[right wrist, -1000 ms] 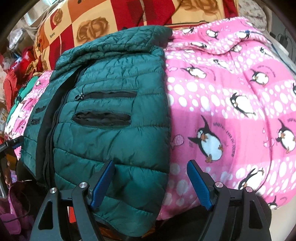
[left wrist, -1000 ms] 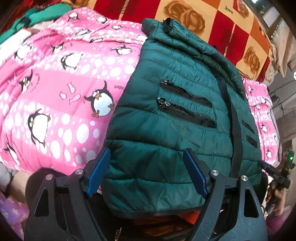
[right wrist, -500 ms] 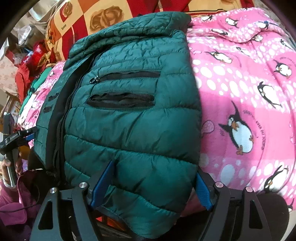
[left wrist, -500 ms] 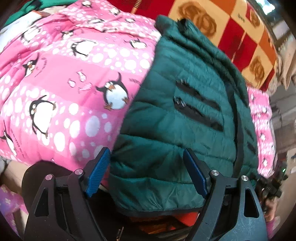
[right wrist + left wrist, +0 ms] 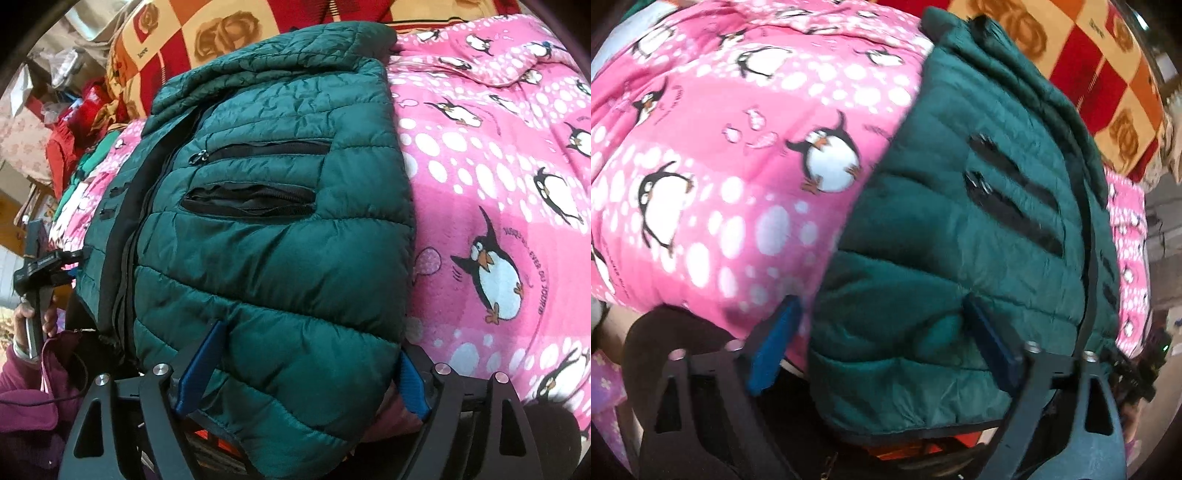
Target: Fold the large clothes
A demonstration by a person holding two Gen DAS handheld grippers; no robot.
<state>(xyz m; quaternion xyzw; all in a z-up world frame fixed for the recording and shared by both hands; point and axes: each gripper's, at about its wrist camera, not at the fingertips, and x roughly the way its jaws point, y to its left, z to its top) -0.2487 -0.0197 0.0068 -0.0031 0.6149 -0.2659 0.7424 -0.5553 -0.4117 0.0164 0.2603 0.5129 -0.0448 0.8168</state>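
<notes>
Underneath everything lies a pink penguin-print blanket [image 5: 731, 192], which fills the left of the left wrist view and, as the same pink spread [image 5: 498, 192], the right of the right wrist view. Beyond the far edge of the blanket shows a red, orange and cream checked cover [image 5: 207, 33] printed with roses.

On the blanket rests the green puffer jacket [image 5: 960, 236], folded into a long padded bundle that runs from the near edge of the blanket toward the checked cover. Its near hem hangs over the near edge of the blanket. Two black zipped pockets [image 5: 255, 177] lie across its upper face, and a dark front band [image 5: 1089, 258] runs down its length.

The left gripper [image 5: 882, 347] sits at the jacket's near-left corner, pointing steeply down. Its jaws have just been opening and stand wide apart. The right blue pad [image 5: 991, 347] lies on the quilted fabric, while the left pad [image 5: 774, 347] sits just outside the jacket's edge, over the blanket. The hem corner is between them, not clamped.

The right gripper [image 5: 299, 373] sits at the jacket's near-right corner, jaws wide and lately spreading a little more. The jacket's corner bulges between the blue pads [image 5: 201, 365], with the far pad [image 5: 412, 384] just at the jacket's side next to the blanket. I cannot tell whether the pads press on the fabric.

Beside the jacket's far-left side in the right wrist view, a hand [image 5: 33, 317] with a purple sleeve [image 5: 26, 398] holds the left tool's handle.
</notes>
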